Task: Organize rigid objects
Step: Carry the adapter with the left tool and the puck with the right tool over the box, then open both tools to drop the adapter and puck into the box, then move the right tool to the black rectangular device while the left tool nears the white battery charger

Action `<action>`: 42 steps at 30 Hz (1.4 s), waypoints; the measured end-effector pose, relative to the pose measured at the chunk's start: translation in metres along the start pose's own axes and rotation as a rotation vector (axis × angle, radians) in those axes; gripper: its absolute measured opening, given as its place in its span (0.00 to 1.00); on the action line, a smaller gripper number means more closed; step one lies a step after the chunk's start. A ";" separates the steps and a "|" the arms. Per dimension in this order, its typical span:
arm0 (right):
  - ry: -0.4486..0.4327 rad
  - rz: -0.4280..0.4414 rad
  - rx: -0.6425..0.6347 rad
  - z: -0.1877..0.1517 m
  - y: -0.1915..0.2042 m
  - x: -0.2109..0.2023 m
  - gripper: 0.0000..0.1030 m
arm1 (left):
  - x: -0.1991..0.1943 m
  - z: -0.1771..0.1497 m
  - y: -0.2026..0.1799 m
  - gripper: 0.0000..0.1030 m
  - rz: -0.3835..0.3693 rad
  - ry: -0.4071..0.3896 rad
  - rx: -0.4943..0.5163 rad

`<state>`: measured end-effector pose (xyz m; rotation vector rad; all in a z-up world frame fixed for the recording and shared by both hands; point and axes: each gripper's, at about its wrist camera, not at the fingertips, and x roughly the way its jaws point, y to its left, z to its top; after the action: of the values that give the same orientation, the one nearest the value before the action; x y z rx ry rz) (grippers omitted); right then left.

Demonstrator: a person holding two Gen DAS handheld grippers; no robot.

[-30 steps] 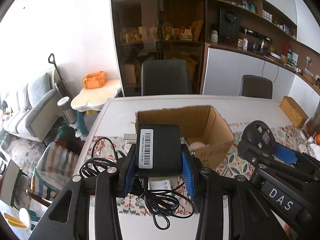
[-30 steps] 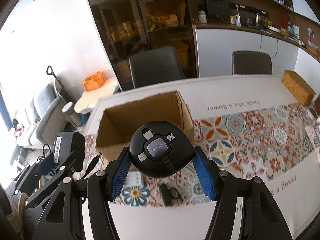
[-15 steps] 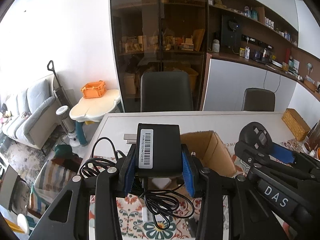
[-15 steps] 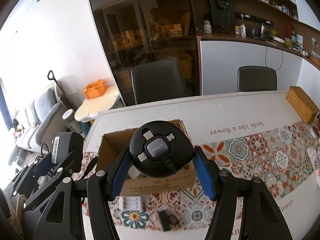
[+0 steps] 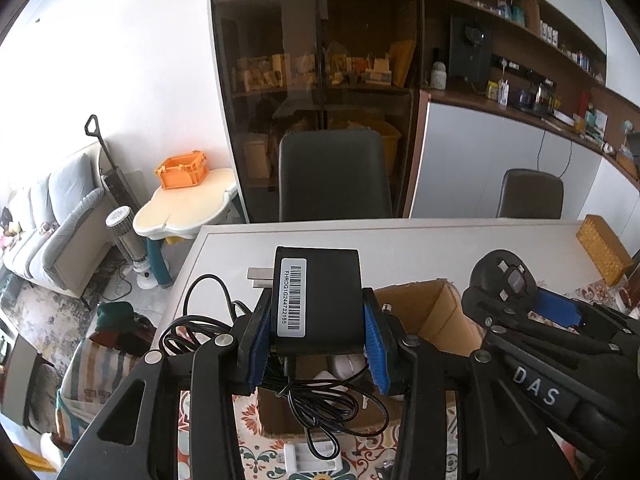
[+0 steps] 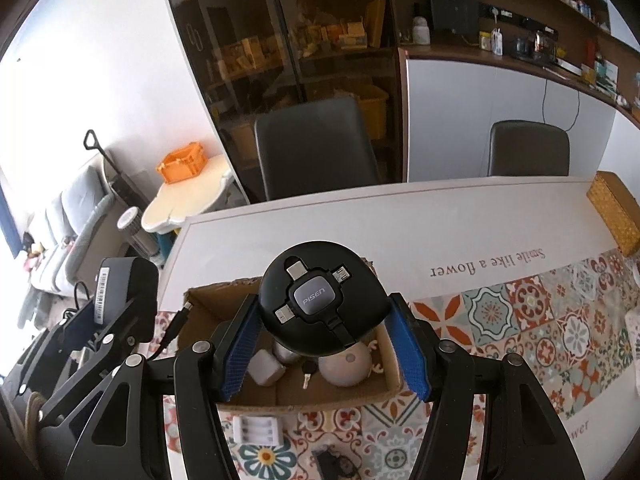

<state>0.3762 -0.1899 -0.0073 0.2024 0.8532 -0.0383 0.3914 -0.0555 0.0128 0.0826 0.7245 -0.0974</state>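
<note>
My left gripper (image 5: 316,314) is shut on a black power adapter (image 5: 320,280) with a barcode label. The adapter's coiled cable (image 5: 328,404) hangs below it, over the near edge of an open cardboard box (image 5: 444,320). My right gripper (image 6: 323,306) is shut on a round black PISEN cable hub (image 6: 316,268), held above the box (image 6: 320,398). Inside the box lie a white cube charger (image 6: 266,368), a round beige object (image 6: 348,364) and a key (image 6: 307,374). The adapter (image 6: 124,292) shows at the left of the right wrist view.
A white battery holder (image 6: 258,430) and a small black item (image 6: 332,462) lie on the patterned cloth in front of the box. A wicker box (image 6: 614,212) sits at the table's far right. Two dark chairs (image 6: 316,148) stand behind the table.
Both grippers have moved forward over the table with their loads. The box, earlier ahead of them, now lies below the fingers, and its contents show in the right wrist view.
</note>
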 end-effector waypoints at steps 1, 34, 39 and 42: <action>0.011 -0.002 0.000 0.002 0.000 0.005 0.61 | 0.006 0.001 -0.001 0.40 -0.001 0.011 0.003; 0.197 -0.006 -0.055 0.001 0.019 0.060 0.72 | 0.018 -0.024 0.047 0.76 0.092 0.147 -0.161; 0.184 0.000 -0.066 -0.007 0.023 0.048 0.73 | -0.001 -0.034 0.050 0.79 0.113 0.130 -0.158; 0.180 0.003 -0.071 -0.014 0.024 0.040 0.73 | -0.008 -0.039 0.053 0.81 0.106 0.127 -0.167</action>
<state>0.3945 -0.1622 -0.0424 0.1423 1.0318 0.0133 0.3658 0.0015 -0.0086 -0.0325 0.8510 0.0706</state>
